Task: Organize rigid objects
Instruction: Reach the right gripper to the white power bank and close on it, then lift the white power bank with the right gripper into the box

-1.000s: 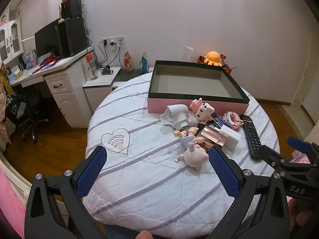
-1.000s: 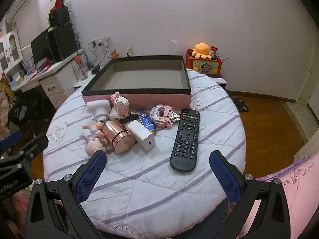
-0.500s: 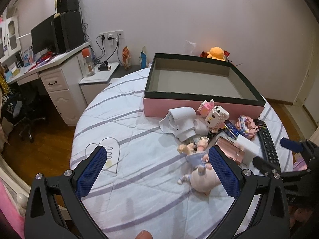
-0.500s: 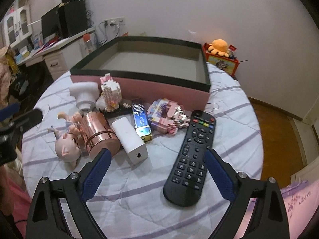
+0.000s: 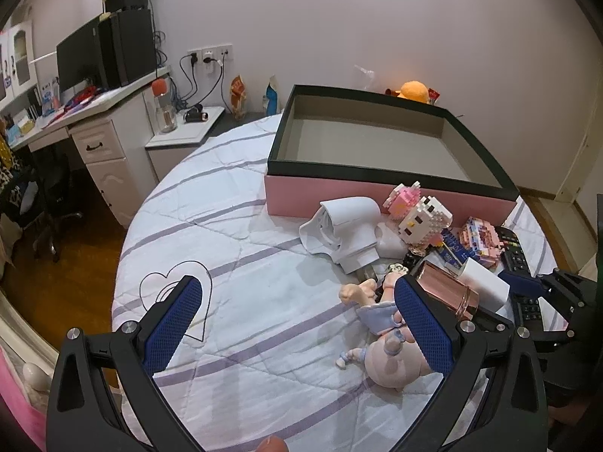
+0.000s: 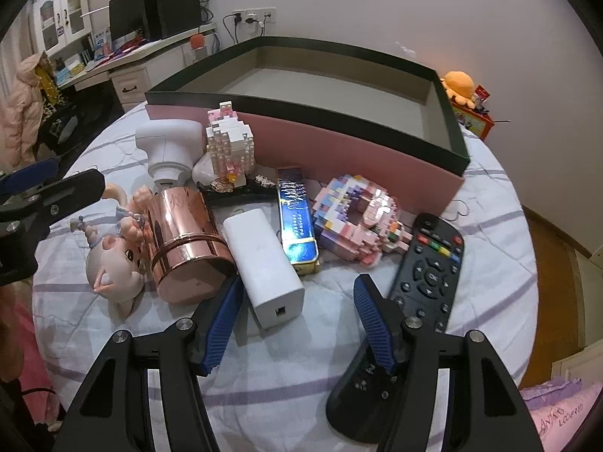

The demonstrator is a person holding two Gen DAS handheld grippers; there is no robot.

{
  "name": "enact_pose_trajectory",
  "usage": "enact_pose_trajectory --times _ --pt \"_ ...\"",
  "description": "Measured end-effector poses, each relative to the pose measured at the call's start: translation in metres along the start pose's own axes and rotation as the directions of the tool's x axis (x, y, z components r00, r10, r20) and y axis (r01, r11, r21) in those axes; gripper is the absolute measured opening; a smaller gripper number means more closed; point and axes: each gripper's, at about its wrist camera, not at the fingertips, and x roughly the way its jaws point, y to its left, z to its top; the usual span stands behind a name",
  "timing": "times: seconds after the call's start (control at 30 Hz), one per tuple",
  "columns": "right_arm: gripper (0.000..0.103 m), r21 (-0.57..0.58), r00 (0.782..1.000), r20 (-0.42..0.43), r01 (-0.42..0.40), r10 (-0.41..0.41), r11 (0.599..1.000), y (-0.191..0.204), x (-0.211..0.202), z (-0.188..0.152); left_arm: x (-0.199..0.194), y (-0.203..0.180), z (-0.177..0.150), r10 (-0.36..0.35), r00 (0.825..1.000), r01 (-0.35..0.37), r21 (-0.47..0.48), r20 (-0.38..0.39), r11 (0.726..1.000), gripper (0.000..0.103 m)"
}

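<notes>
The right gripper [image 6: 297, 312] is narrowing: its jaws have just been closing from fully spread to about half that, and the near end of the white power bank [image 6: 264, 260] is now lying between them. The left pad is close beside the bank's side and the right pad stands apart from it, so nothing is pinched yet. A second ago this claw was hanging higher, with the whole pile in view beyond its tips; now it is leaning in low over the near edge of the bed [image 6: 282, 388], and the objects are looming larger. That reads as a commitment to the power bank as the first piece to lift.

Just left of the bank, touching it, the rose-gold cup [image 6: 184, 241] is lying on its side, with the doll [image 6: 113, 260] beyond. To the right are the blue tin [image 6: 297, 222], the pink block model [image 6: 358, 222] and the remote [image 6: 429, 263].

The left gripper [image 5: 297, 324] is staying spread wide and holding nothing; it too has been dropping closer to the bed, its right finger now overlapping the doll in view.

Behind the pile, toward the bed's far edge, the pink box [image 6: 358, 143] is sitting open and empty, so the sorting is barely starting.
</notes>
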Motion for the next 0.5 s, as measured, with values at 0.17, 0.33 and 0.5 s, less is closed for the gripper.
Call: enact_pose_trajectory --times 0.17,0.33,0.5 --pt "0.046 -0.008 0.999 -0.002 -0.047 0.047 0.999 0.000 0.003 0.003 0.006 -0.001 -0.001 -0.004 1.000 0.004 0.005 -0.014 1.000 0.103" --pt "0.028 -0.012 0.997 -0.006 -0.081 0.081 0.997 0.004 0.004 0.000 0.007 -0.003 -0.003 -0.009 1.000 0.009 0.007 -0.021 1.000 0.103" --pt "0.024 -0.011 0.996 0.006 -0.087 0.087 0.996 0.009 0.000 -0.003 0.005 -0.004 -0.005 -0.010 1.000 0.010 0.009 -0.020 1.000 0.103"
